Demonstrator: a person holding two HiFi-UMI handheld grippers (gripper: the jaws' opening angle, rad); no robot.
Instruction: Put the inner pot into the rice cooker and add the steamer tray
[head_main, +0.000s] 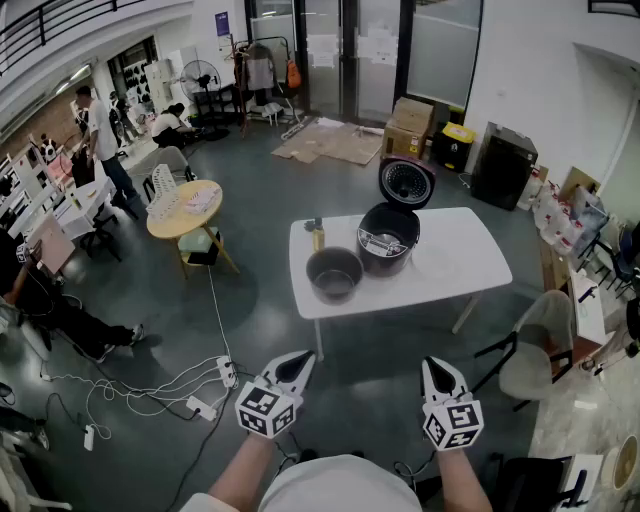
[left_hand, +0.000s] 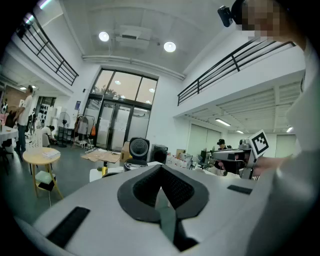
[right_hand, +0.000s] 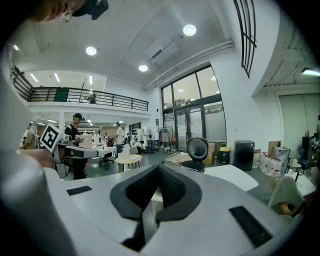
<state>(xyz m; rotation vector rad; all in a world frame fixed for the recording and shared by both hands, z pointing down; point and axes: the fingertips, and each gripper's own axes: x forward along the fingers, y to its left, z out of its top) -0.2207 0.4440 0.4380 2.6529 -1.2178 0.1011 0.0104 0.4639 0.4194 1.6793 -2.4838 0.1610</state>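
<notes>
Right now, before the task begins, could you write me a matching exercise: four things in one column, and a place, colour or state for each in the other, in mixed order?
Things:
1. inner pot
2. rice cooker
3. bottle
4. left gripper

Descriptions:
A. lid raised
B. shut, holding nothing
C. yellowish, small, upright
D. on the white table, left of the cooker in the head view

Pairs: 1-D, 2-A, 3-C, 4-B.

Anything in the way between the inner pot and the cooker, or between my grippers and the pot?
Nothing visible. The inner pot sits on the white table right beside the open rice cooker, whose lid is up. Only open floor lies between the pot and the left gripper and right gripper, both shut.
</notes>
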